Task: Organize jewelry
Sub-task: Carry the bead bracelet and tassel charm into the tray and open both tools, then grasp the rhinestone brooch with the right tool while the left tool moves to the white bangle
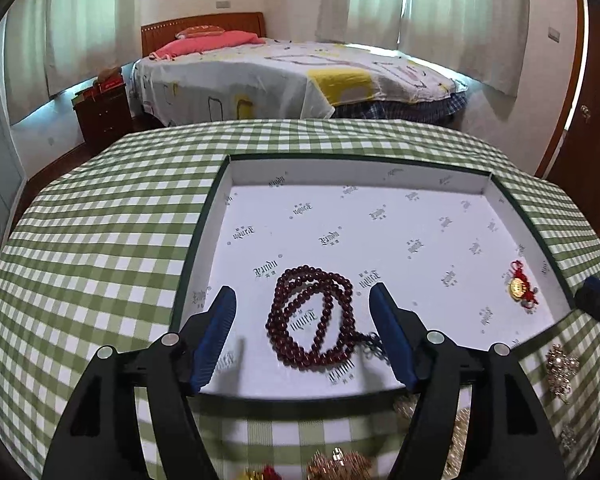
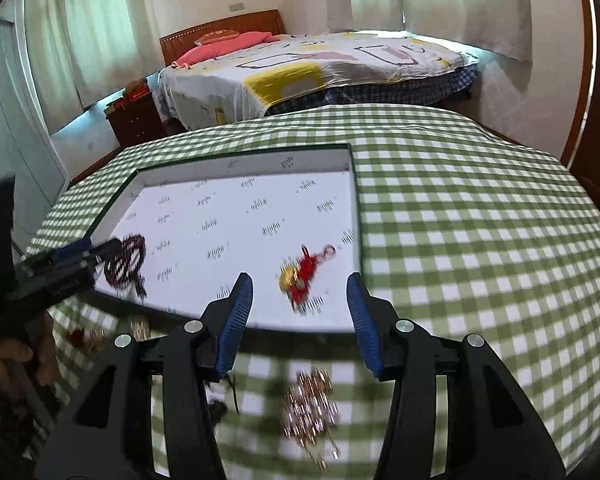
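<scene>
A shallow white-lined box [image 1: 352, 170] [image 2: 356, 216] lies on the green checked table. Inside it a coiled dark red bead necklace [image 1: 312, 316] [image 2: 125, 261] rests on the lining, between the spread blue pads of my left gripper [image 1: 302, 294], which stands open and apart from the beads. A red-corded gold charm [image 1: 520, 288] [image 2: 300, 274] lies near the box's right wall. My right gripper [image 2: 300, 286] is open just in front of the charm, its pads clear of it. A gold sparkly piece [image 2: 310, 404] lies on the cloth below the right gripper.
More gold and sparkly jewelry [image 1: 562, 364] lies on the cloth [image 1: 80, 260] in front of the box, some under the left gripper [image 1: 340, 464]. A hand [image 2: 4, 356] holds the left gripper at the right wrist view's left edge. A bed [image 1: 284, 76] and nightstand [image 1: 104, 114] stand beyond.
</scene>
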